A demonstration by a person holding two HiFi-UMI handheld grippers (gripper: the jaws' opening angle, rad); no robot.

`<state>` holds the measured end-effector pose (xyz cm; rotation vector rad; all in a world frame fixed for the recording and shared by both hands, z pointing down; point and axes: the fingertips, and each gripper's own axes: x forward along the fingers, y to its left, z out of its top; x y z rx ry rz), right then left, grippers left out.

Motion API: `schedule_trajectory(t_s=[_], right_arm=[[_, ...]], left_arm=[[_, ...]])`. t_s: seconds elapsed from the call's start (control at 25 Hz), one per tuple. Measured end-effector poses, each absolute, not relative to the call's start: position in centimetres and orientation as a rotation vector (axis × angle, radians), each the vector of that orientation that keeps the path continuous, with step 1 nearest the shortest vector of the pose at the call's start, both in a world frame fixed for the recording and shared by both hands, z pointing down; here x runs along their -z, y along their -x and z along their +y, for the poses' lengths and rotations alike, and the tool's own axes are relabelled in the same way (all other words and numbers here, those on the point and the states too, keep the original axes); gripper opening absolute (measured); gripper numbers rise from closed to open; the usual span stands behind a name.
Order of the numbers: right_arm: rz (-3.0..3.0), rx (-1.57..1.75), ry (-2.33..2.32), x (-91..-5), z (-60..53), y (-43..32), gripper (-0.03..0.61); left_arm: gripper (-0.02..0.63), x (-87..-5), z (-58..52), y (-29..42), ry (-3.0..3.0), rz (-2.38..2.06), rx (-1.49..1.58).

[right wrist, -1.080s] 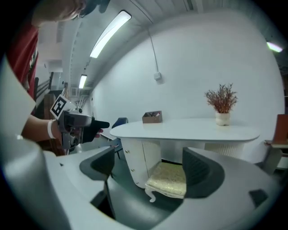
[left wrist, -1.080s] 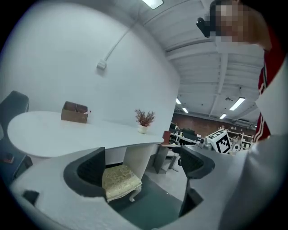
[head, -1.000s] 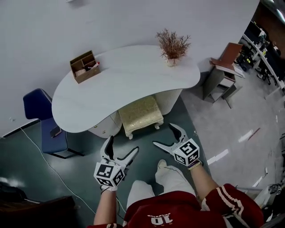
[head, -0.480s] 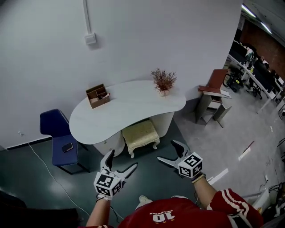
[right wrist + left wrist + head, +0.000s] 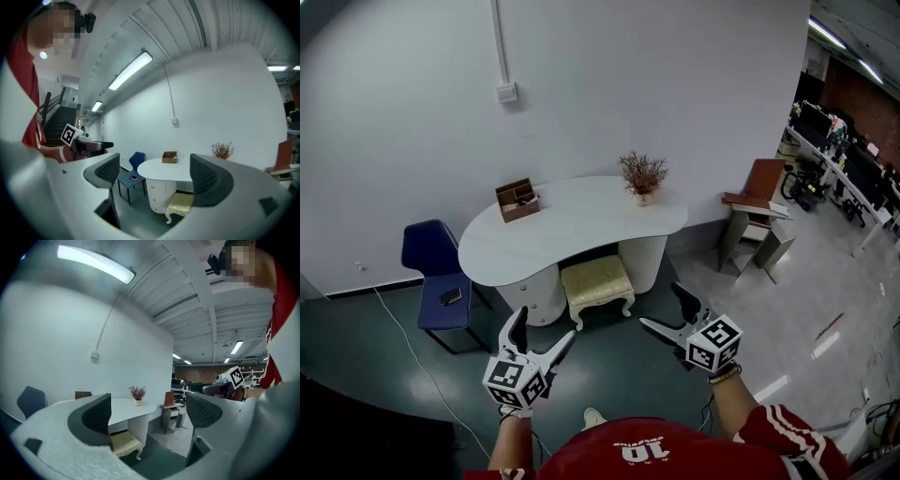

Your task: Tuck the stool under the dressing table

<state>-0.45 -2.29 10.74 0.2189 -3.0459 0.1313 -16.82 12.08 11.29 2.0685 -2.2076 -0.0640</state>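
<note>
The stool (image 5: 596, 280), cream-padded with white curved legs, stands half under the front edge of the white kidney-shaped dressing table (image 5: 572, 225). Both grippers hang in the air well short of it, pointing level toward it. My left gripper (image 5: 544, 326) is open with nothing between its jaws. The right gripper (image 5: 661, 305) is open and empty too. In the left gripper view the stool (image 5: 124, 442) shows low between the wide-spread pads (image 5: 96, 416), below the table (image 5: 131, 406). In the right gripper view the stool (image 5: 183, 204) sits under the table (image 5: 173, 169), near the right pad (image 5: 206, 180).
A blue chair (image 5: 439, 272) with a small dark item on its seat stands left of the table. A wooden box (image 5: 517, 200) and a dried plant in a vase (image 5: 642, 178) sit on the tabletop. A small desk with a brown chair (image 5: 759, 216) stands at the right. A cable (image 5: 412, 347) trails over the floor.
Both grippers have risen and drawn back from the stool, still open. The head view has lifted, so the table and stool look smaller and farther. The stool has not moved.
</note>
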Motion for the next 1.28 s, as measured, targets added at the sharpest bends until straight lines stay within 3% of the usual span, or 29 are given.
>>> schedule_trajectory(t_s=[0.28, 0.48, 0.64, 0.84, 1.16, 1.28], right_arm=[[-3.115, -0.09, -0.391, -6.2, -3.5, -6.5, 0.36], [-3.134, -0.056, -0.402, -5.8, -1.8, -8.6, 0.248], [-3.115, 0.035, -0.411, -6.1, -0.9, -9.4, 0.221], [-3.139, 0.035, -0.445, -5.4, -0.6, -10.3, 0.178], [-3.163, 0.055, -0.509, -4.8, 0.3, -11.7, 0.005], [-3.139, 0.066, -0.504, -5.1, 0.7, -11.7, 0.005]], left_arm=[[0.417, -8.6, 14.2, 12.1, -1.969, -2.32, 0.012], [0.352, -8.1, 16.3, 9.6, -1.952, -2.386, 0.006], [0.239, -7.2, 17.6, 8.2, -1.979, -2.444, 0.018], [0.156, -5.8, 18.1, 7.1, -2.002, -2.509, -0.015], [0.024, -5.4, 18.8, 6.1, -1.973, -2.594, -0.027], [-0.002, -5.5, 19.0, 6.0, -1.979, -2.552, 0.058]])
